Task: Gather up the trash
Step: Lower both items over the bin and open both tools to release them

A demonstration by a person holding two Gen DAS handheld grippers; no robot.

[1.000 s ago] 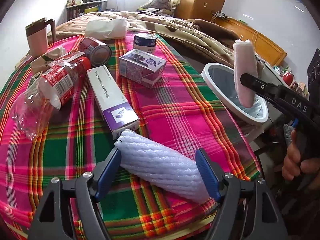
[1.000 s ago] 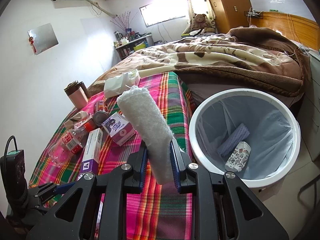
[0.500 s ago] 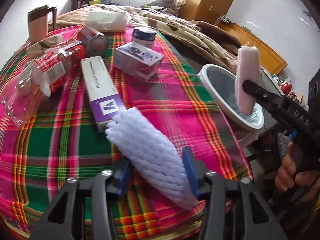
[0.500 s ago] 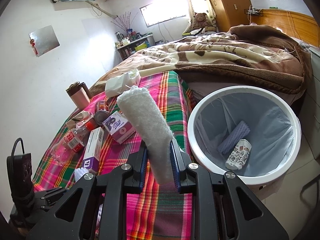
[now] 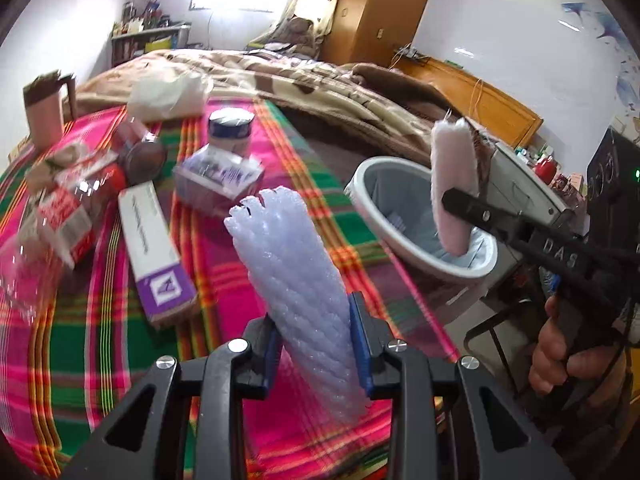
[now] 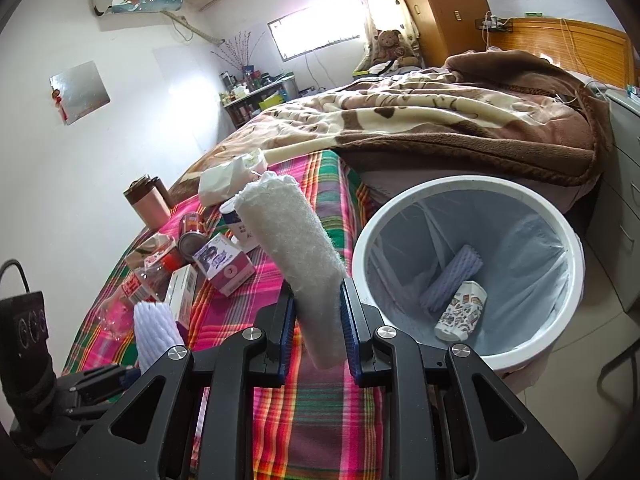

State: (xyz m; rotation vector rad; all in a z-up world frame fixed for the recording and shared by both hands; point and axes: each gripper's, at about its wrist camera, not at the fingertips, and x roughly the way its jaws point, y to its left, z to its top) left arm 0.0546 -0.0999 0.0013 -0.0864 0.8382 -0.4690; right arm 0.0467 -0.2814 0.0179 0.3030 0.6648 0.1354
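Trash of two kinds is in the claws now. The left claw [image 5: 316, 340] is clenched on a pale lilac foam-net sleeve [image 5: 296, 288], pads pressing its lower part while the rest stands up and leans away from the camera, clear of the plaid pink-and-green cloth [image 5: 80, 340] that covers the counter. The right claw [image 6: 318, 328] is clenched on a white fluffy foam roll [image 6: 296, 256], gripped low as well, its top tilted toward the far end of the counter; in the left view that roll hangs at the near rim of the round white bin with a grey liner [image 6: 480, 188]. Inside the bin lie a second lilac foam sleeve [image 6: 452, 280] and a patterned paper cup [image 6: 460, 316].

Both held pieces look very light and soft: they should squash under the pads rather than slip, and a grip near the middle would keep them from flopping. I judge neither is fragile.

More litter waits on the cloth: a long white-and-purple carton [image 5: 156, 252], a small purple box [image 5: 220, 176], a crushed clear plastic bottle with a red label [image 5: 60, 216] and a tin can [image 5: 144, 156] lying on its side. The carton is stiff and best taken across its narrow width; the bottle will likely crackle and give.
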